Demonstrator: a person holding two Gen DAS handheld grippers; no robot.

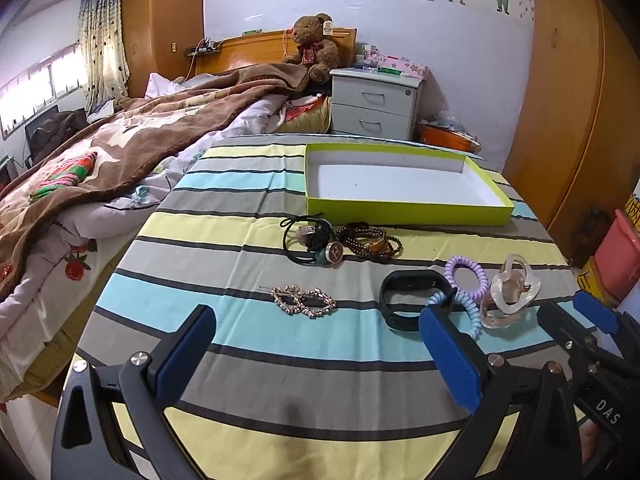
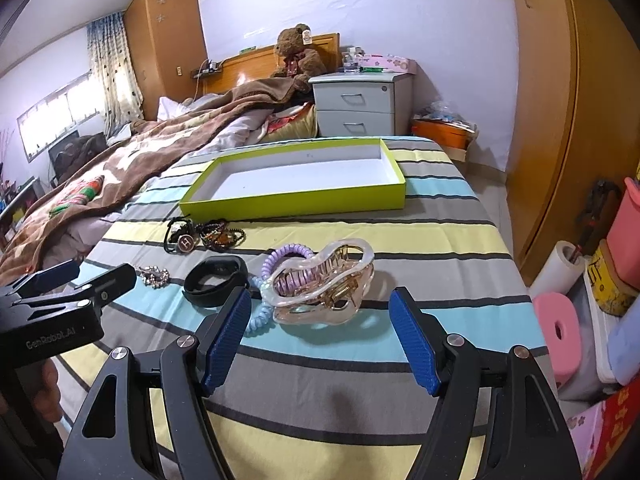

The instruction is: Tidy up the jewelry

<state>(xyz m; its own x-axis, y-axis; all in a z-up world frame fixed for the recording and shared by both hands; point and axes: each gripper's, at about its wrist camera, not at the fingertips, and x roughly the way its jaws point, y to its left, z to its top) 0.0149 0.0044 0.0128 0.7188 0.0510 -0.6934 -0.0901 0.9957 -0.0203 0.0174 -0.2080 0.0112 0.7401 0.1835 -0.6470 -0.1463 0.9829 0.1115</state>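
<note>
On a striped cloth (image 1: 248, 344) lie a rhinestone hair clip (image 1: 303, 301), a black wristband (image 1: 412, 298), purple and blue spiral hair ties (image 1: 466, 280), a clear pink claw clip (image 1: 514, 292), dark bead bracelets (image 1: 370, 242) and black hair ties with charms (image 1: 312, 240). A green tray (image 1: 408, 210) with a white inside stands behind them, with nothing in it. My left gripper (image 1: 316, 340) is open, just short of the rhinestone clip. My right gripper (image 2: 320, 320) is open, its jaws on either side of the claw clip (image 2: 320, 284), not touching it.
A bed with a brown blanket (image 1: 120, 148) lies to the left. A grey nightstand (image 1: 376, 104) stands behind the tray. A wooden wardrobe (image 2: 560, 100) and boxes, a paper roll and a pink stool (image 2: 560, 328) crowd the right side.
</note>
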